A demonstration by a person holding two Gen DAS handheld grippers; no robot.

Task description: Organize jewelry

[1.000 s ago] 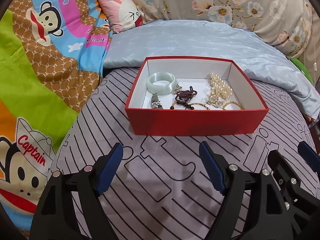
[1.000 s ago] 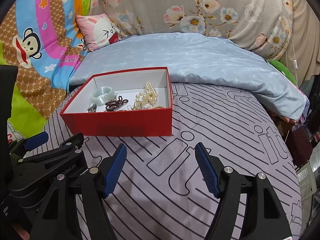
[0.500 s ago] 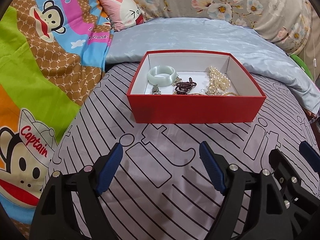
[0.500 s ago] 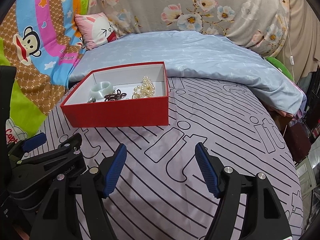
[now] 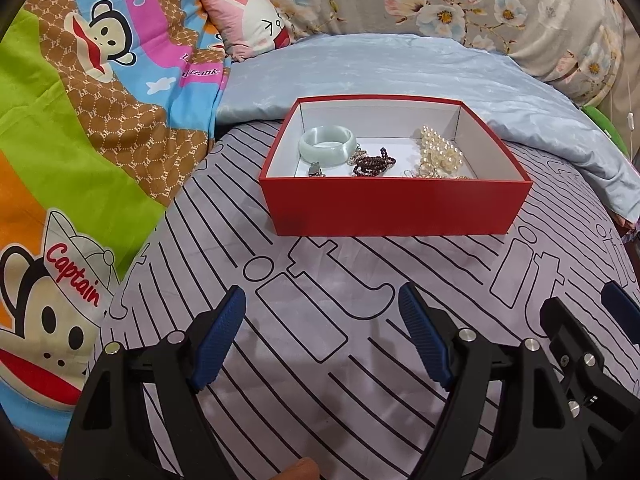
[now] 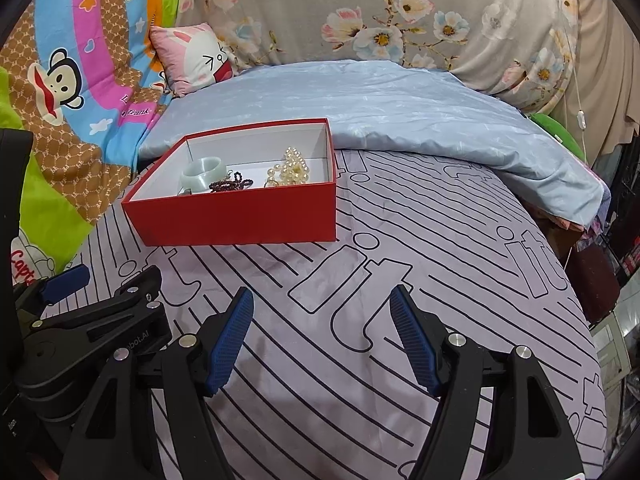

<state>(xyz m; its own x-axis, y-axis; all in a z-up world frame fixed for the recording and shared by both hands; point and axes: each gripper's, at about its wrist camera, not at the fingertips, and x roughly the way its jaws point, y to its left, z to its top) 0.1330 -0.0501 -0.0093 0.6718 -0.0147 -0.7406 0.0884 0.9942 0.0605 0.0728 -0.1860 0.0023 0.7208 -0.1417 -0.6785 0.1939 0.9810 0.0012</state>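
Jaws of both grippers stand wide apart and hold nothing; the left gripper (image 5: pixel 322 336) and the right gripper (image 6: pixel 322 338) hover low over the bed (image 5: pixel 320 304), side by side, both aimed at the box (image 5: pixel 396 204); each view catches the other gripper at its edge, the right one at the lower right of the left view, the left one at the lower left of the right view.

Largest is the striped bed sheet, then the blue quilt (image 6: pixel 380 108) behind the box, then the monkey blanket (image 5: pixel 80 152) to the left; the right view alone shows the bed's right edge and dim clutter beyond it; the left view alone shows a fingertip (image 5: pixel 300 472) at its bottom edge.

Box, red with a white inside, sits well ahead of both jaws, dead ahead for the left, ahead and leftward for the right; inside lie a pale green bangle (image 5: pixel 327 146), a pearl strand (image 5: pixel 440 152), dark beads (image 5: pixel 372 162) between them and a small metal clasp (image 5: pixel 316 169) near the front wall; something gold lies below the pearls, mostly hidden by that wall.
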